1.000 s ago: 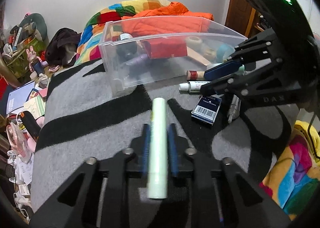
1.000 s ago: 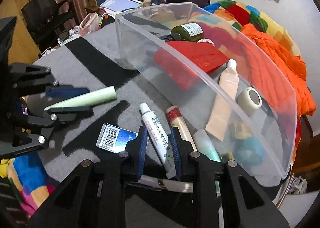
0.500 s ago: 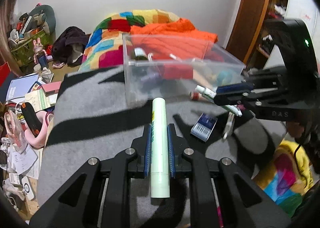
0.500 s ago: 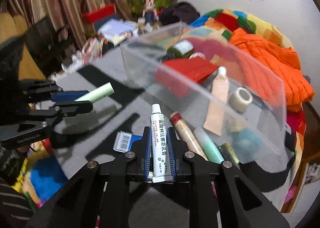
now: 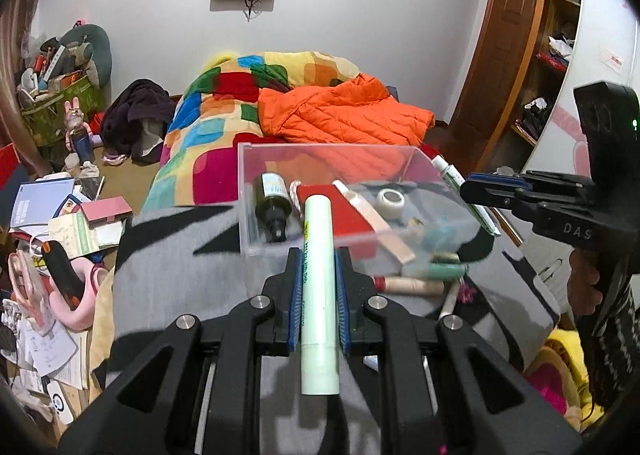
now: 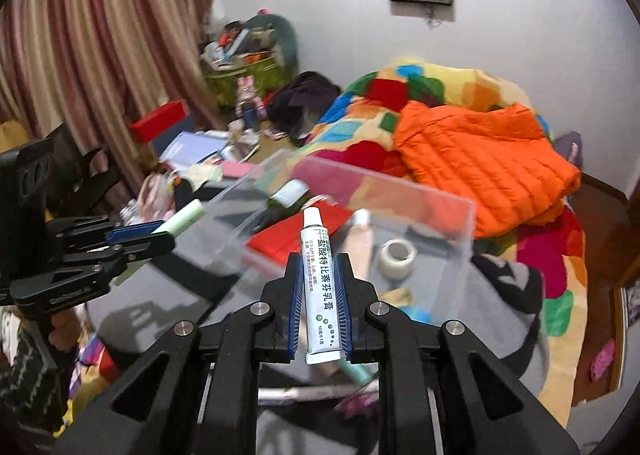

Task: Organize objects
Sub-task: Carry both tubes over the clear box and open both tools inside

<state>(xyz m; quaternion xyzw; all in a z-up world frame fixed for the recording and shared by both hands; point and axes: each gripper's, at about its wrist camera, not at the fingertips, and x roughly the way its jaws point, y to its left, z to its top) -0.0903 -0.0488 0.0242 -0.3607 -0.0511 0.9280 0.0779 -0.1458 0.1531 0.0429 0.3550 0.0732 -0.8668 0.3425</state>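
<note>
Fingers of left gripper (image 5: 319, 291) squeezed tight on pale green tube (image 5: 319, 287), held up in front of clear box (image 5: 416, 163). Fingers of right gripper (image 6: 320, 295) just closed, now pinching white cream tube (image 6: 320, 287), nose toward box. Red pouch (image 5: 352, 211), tape roll (image 5: 391, 198), dark bottle (image 5: 273, 203) inside box. More tubes on grey striped blanket (image 5: 172, 279) just beside box.

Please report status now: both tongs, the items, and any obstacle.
Left tongs shut on green tube. Right tongs shut on white tube. Both raised near clear bin. Nothing in the way.
</note>
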